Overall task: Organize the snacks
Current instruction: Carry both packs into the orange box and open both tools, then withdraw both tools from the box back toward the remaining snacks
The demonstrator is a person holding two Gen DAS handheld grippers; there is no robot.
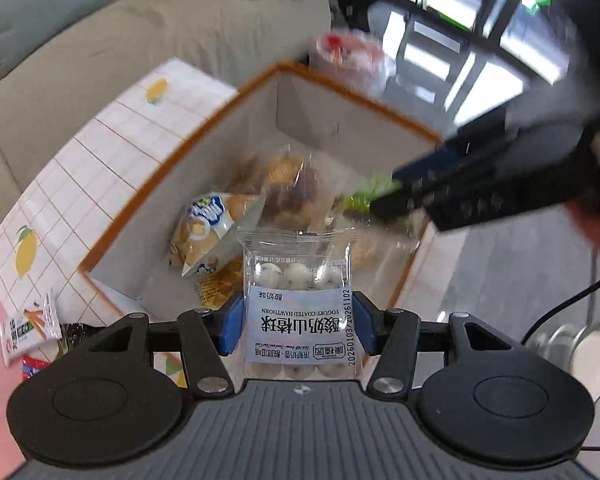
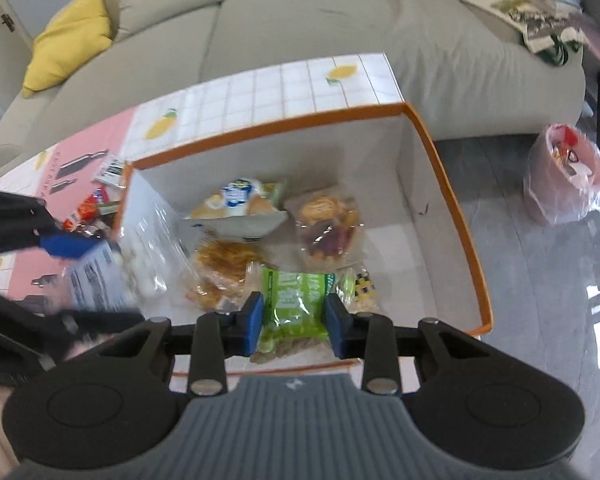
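Note:
My left gripper (image 1: pixel 296 326) is shut on a clear packet of yogurt-coated hawthorn balls (image 1: pixel 298 280) and holds it over the near edge of an orange-rimmed white box (image 1: pixel 204 128). My right gripper (image 2: pixel 294 322) is shut on a green snack packet (image 2: pixel 294 304), above the box's (image 2: pixel 456 200) near side. In the left wrist view the right gripper (image 1: pixel 384 196) reaches in from the right with the green packet (image 1: pixel 374 188). In the right wrist view the left gripper (image 2: pixel 70 246) enters from the left with the hawthorn packet (image 2: pixel 100 276).
The box holds several snack bags: a blue-and-yellow one (image 2: pixel 240 200), clear pastry packs (image 2: pixel 326 220). Loose snacks (image 1: pixel 28 328) lie on the tiled and pink table cover (image 2: pixel 260 96). A grey sofa (image 2: pixel 300 24) is behind. A pink bag-lined bin (image 2: pixel 566 176) stands on the floor.

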